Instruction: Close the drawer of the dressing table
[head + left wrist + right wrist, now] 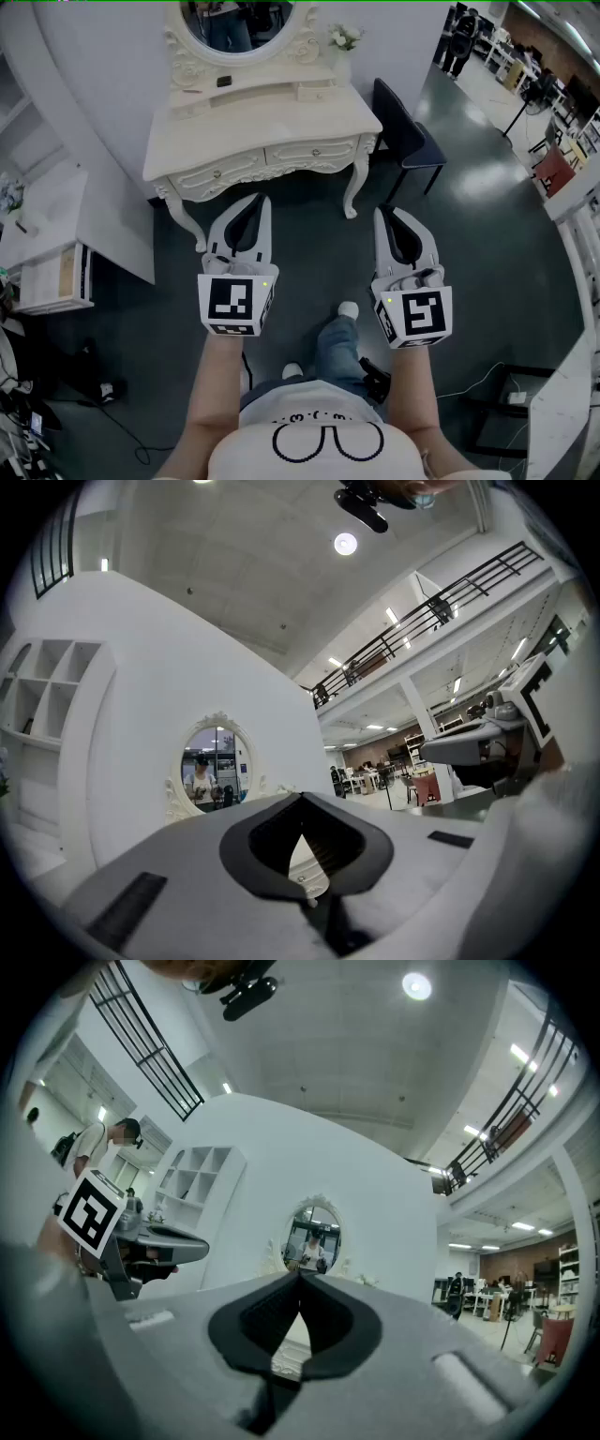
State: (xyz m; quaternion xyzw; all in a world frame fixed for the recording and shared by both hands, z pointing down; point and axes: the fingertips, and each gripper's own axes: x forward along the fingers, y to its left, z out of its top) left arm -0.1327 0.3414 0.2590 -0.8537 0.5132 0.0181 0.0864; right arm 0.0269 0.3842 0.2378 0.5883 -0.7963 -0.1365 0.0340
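The cream dressing table with an oval mirror stands against the white wall ahead of me. Its two carved drawer fronts look flush with the frame. My left gripper and my right gripper hover side by side over the floor, short of the table and touching nothing. Both are shut, tips together, with nothing between them. The left gripper view has its tip below the mirror, and the right gripper view has its tip under the mirror.
A dark chair stands just right of the table. A low white shelf unit sits at the left, with cables on the floor near it. White flowers rest on the tabletop. Dark floor lies between me and the table.
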